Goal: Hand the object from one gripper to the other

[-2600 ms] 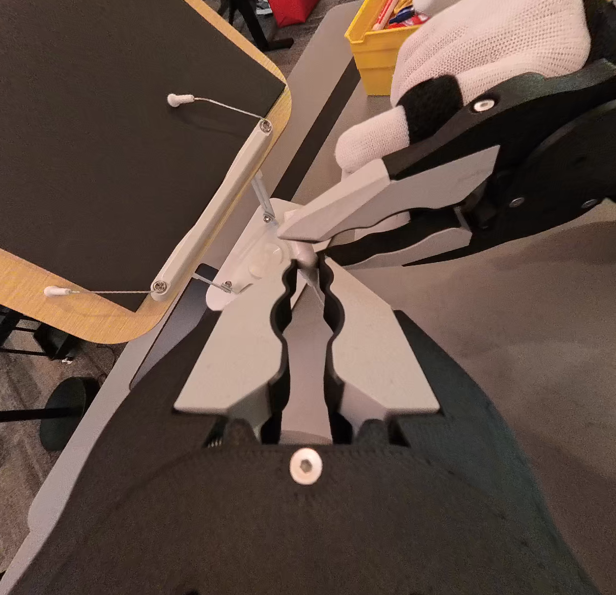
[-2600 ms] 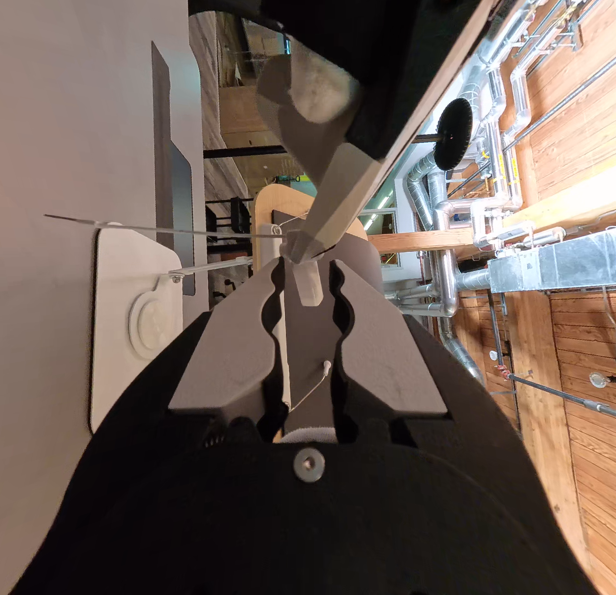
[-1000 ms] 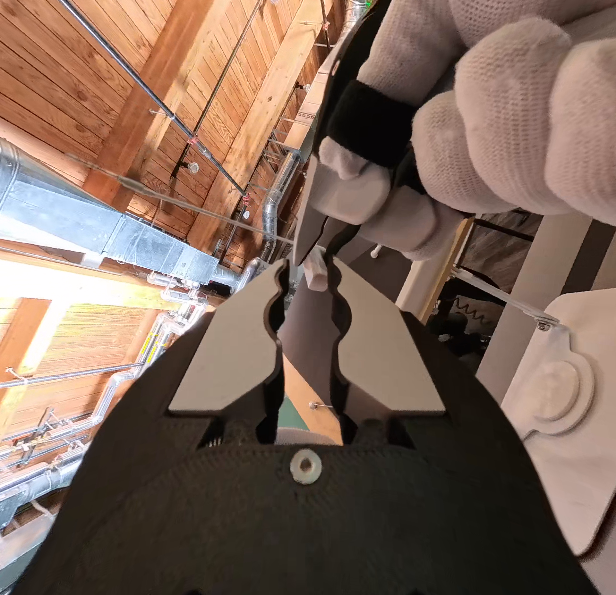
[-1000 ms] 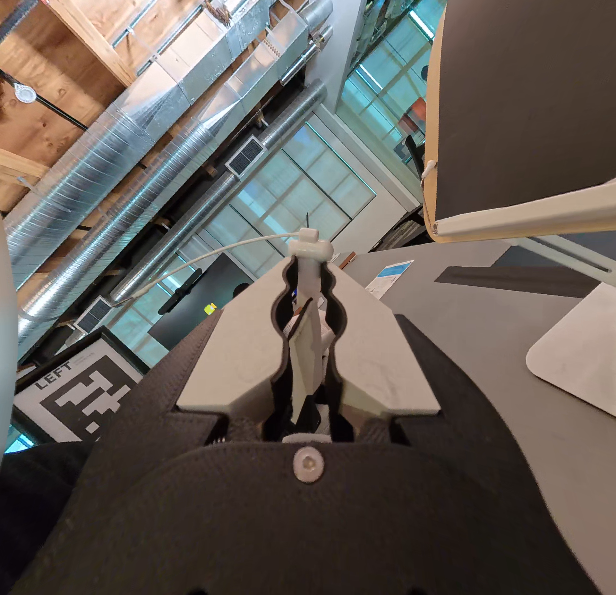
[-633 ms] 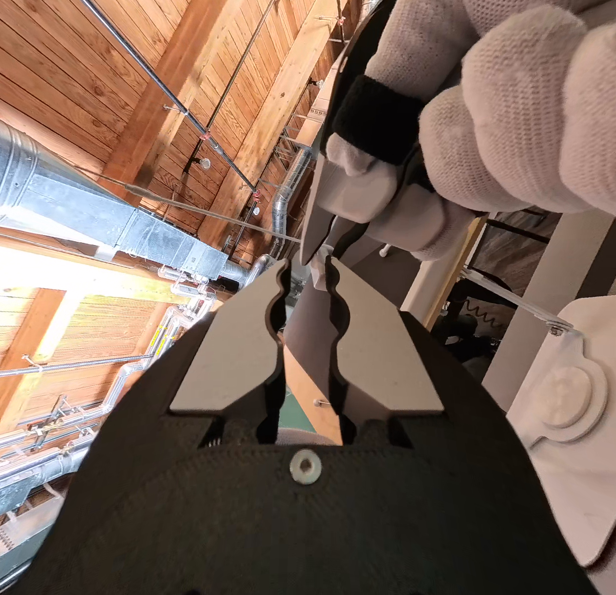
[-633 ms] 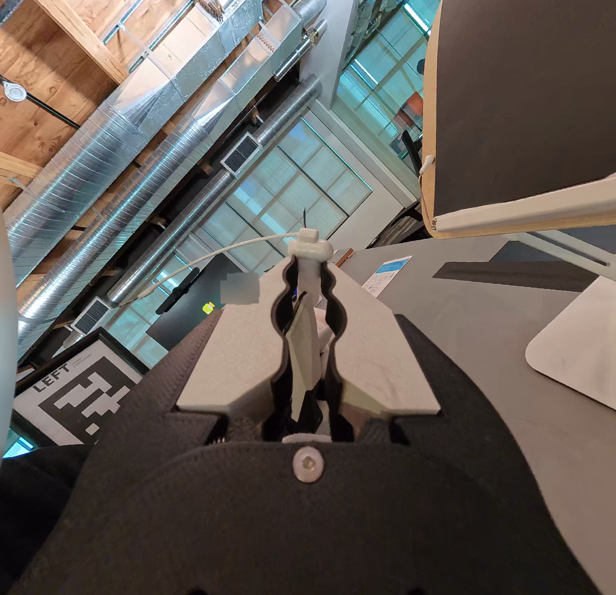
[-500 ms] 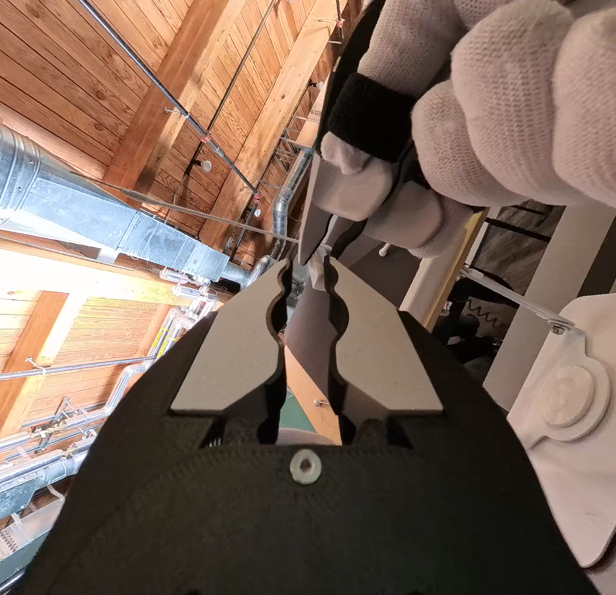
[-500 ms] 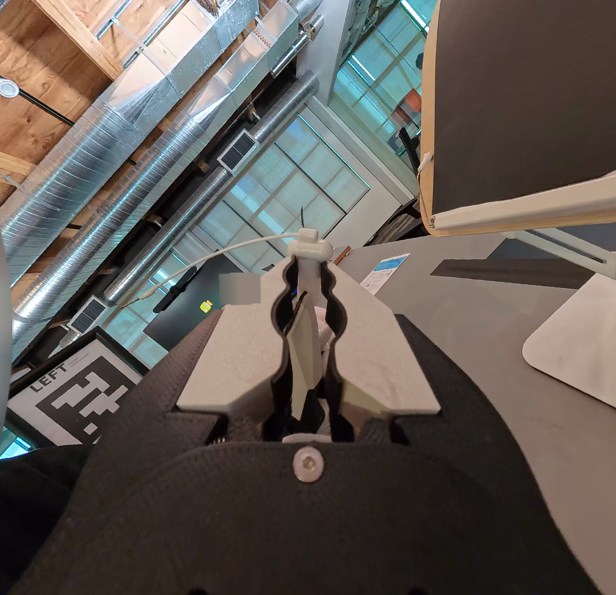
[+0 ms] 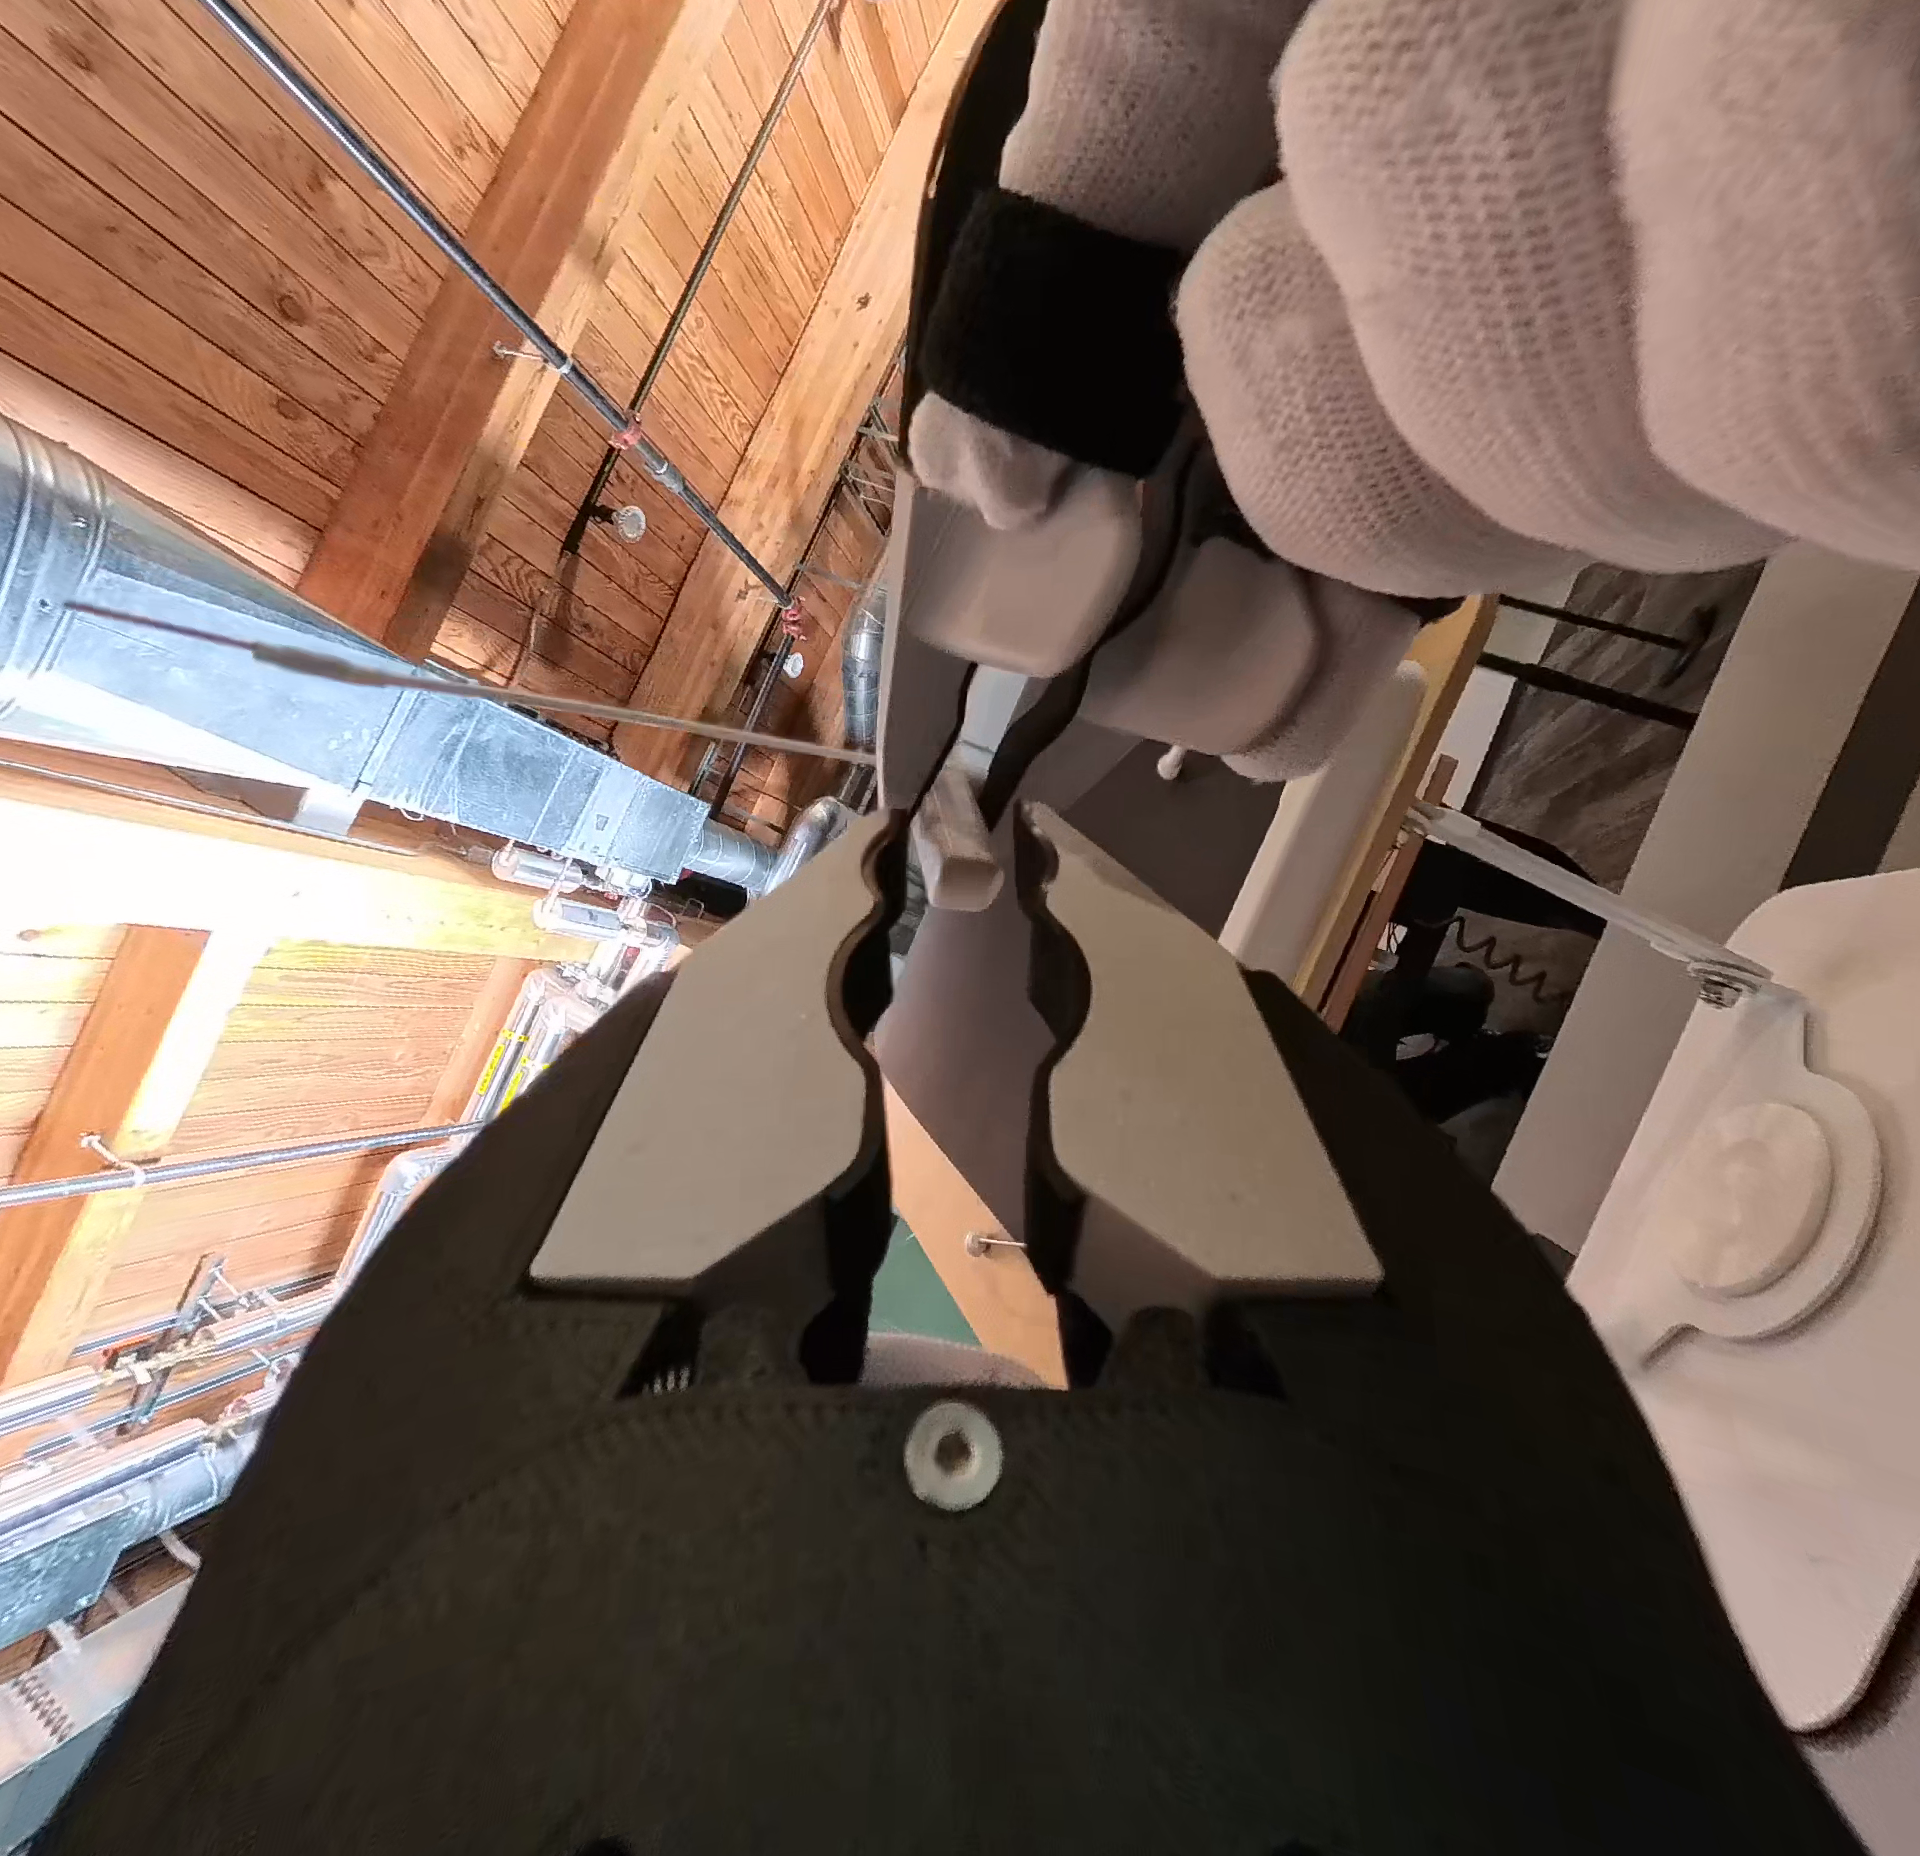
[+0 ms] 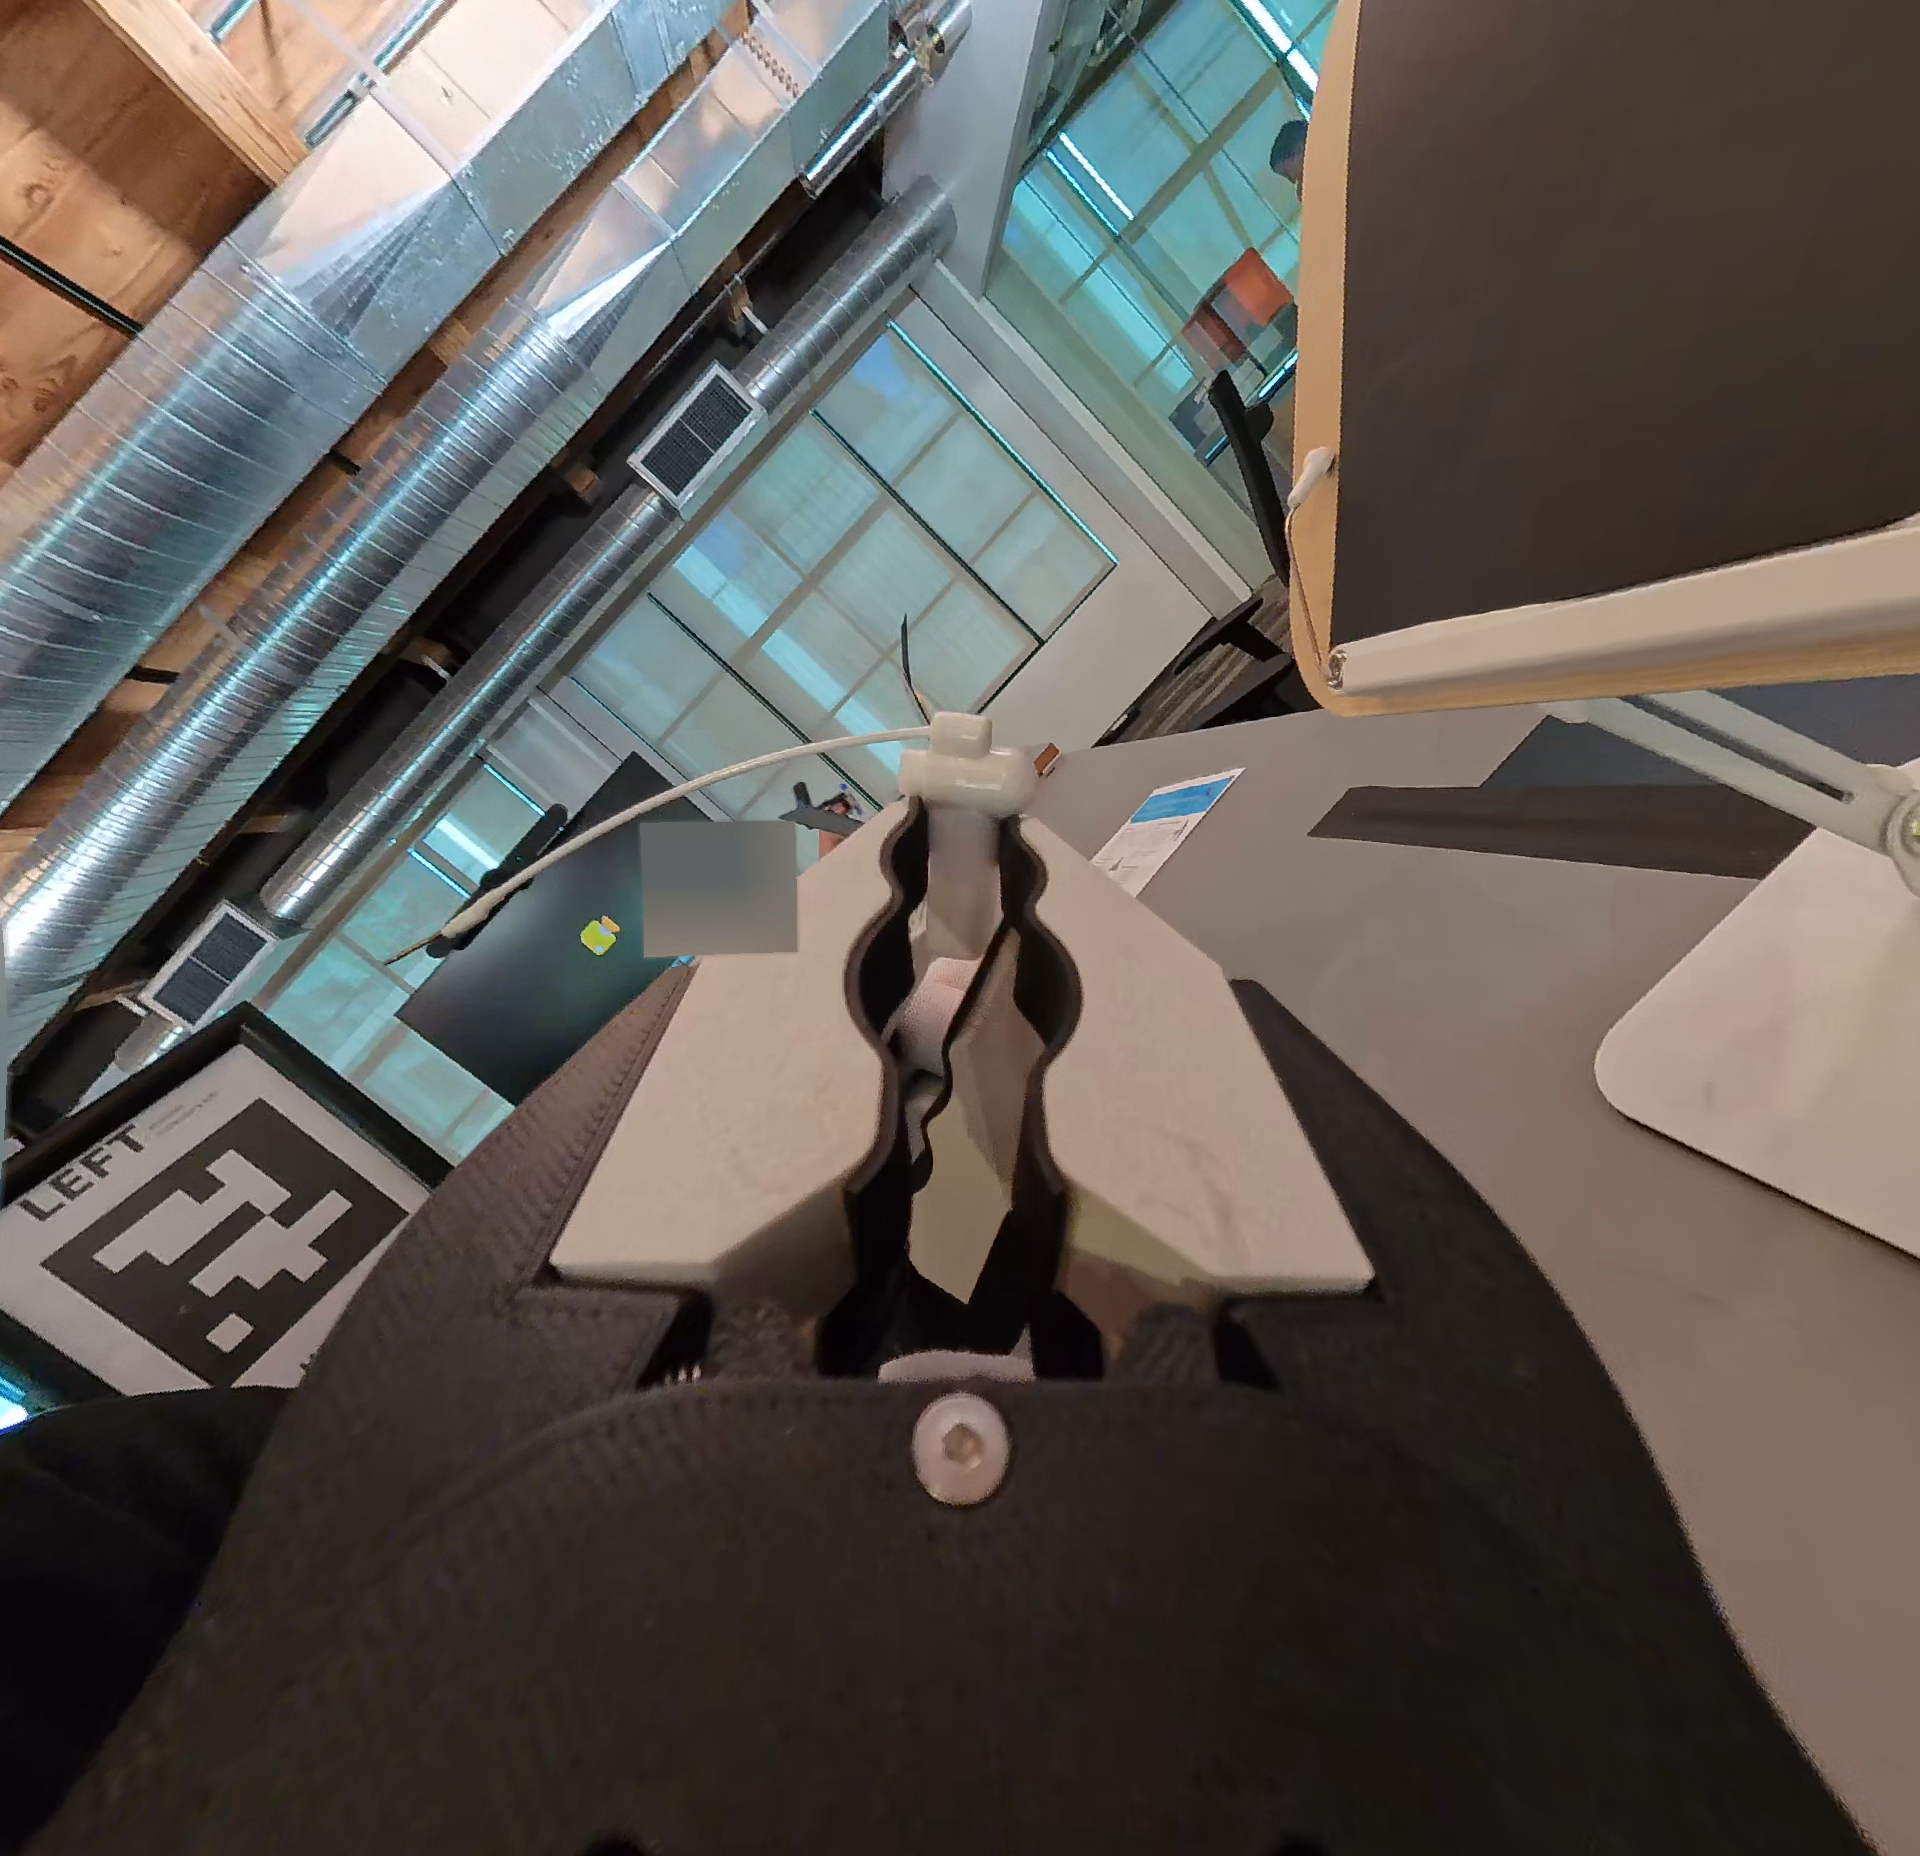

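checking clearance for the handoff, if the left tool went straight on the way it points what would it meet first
Most likely the small white clip held by the right tool; its end already sits between the left tool tips.

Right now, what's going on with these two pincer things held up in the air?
A person in white knit gloves holds a two-finger gripper in each hand and is passing a small white plastic piece with thin wires between them. The right gripper is clamped on the piece's stem. The left gripper is open, its fingers on either side of the stem's free end but not closed on it. So the handover is mid-way: the left one has not taken hold yet.
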Tool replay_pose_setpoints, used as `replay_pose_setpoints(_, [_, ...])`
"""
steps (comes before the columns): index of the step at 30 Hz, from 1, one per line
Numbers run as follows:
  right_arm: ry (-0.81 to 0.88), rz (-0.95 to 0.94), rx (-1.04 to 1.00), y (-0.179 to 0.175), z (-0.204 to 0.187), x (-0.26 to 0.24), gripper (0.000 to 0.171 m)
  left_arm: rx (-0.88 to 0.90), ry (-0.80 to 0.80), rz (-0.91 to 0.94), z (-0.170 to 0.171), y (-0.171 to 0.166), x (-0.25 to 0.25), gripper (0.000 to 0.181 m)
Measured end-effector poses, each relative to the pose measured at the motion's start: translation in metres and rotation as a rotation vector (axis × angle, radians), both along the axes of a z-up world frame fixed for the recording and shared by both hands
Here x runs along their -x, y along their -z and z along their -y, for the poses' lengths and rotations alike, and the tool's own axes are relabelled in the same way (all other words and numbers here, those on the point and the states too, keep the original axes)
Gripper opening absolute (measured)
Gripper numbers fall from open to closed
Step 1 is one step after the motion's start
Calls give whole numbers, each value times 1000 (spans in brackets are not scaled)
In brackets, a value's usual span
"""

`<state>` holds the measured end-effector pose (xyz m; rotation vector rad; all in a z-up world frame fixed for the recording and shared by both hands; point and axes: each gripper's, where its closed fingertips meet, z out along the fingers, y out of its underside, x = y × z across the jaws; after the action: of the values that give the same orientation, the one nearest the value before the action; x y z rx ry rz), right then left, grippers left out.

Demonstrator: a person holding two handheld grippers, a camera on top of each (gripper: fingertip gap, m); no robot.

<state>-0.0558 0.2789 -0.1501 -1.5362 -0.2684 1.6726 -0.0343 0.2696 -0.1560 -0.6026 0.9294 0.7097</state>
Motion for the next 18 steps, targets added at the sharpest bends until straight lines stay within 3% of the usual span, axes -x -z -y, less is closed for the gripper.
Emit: replay_pose_setpoints(18, [7,4,2,-2,-1,-3,11,-9,-8,3,-2,1,3,13])
